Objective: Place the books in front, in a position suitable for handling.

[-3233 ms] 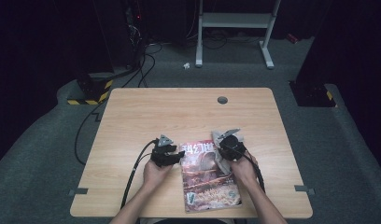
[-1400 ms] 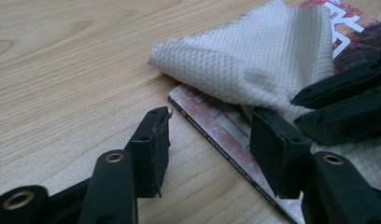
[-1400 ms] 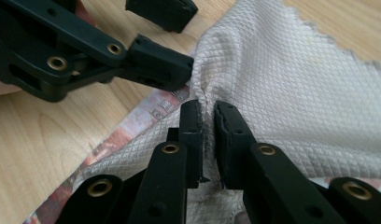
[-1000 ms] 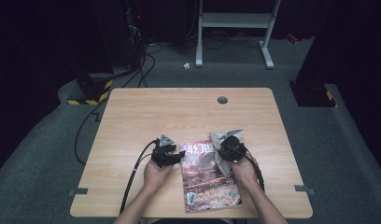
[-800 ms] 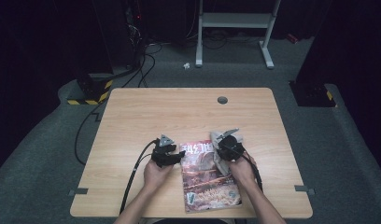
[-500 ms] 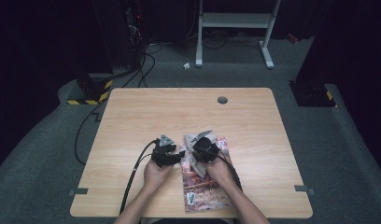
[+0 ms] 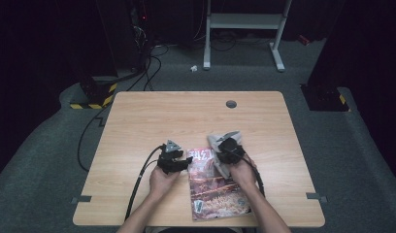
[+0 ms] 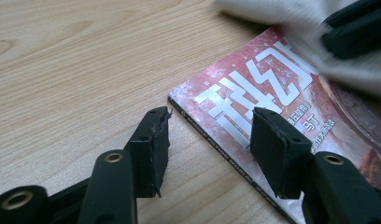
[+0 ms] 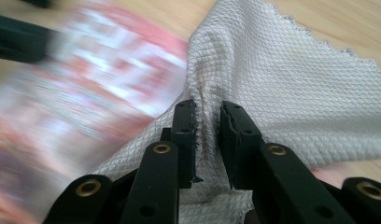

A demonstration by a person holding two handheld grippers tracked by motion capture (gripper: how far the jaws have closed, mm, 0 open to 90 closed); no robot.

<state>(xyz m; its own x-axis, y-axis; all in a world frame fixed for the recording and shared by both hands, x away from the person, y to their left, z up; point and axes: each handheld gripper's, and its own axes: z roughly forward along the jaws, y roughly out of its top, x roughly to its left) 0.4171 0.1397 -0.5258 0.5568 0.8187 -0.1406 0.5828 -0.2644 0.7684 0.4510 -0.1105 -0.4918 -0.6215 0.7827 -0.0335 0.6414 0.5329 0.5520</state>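
Observation:
A red magazine (image 7: 218, 187) with large white title characters lies flat near the table's front edge. My left gripper (image 7: 188, 162) is open at the magazine's top left corner. One jaw rests on the wood and the other over the cover (image 8: 235, 93), so the spine runs between them (image 8: 212, 116). My right gripper (image 7: 226, 145) is at the magazine's top right corner, with a fold of white quilted cloth (image 9: 272, 70) still pinched between its pads (image 9: 207, 107). Its jaws have just been opening a little. The cloth (image 7: 214, 143) drapes over the cover's upper right part.
The light wooden table (image 7: 186, 116) has a round cable grommet (image 7: 230, 104) near its far edge. Black cables trail from both grippers off the front. A white desk frame (image 7: 244, 22) and floor cables stand beyond the table.
The right gripper swept the cloth left across the top of the magazine, then came back to the right. The left gripper has kept still.

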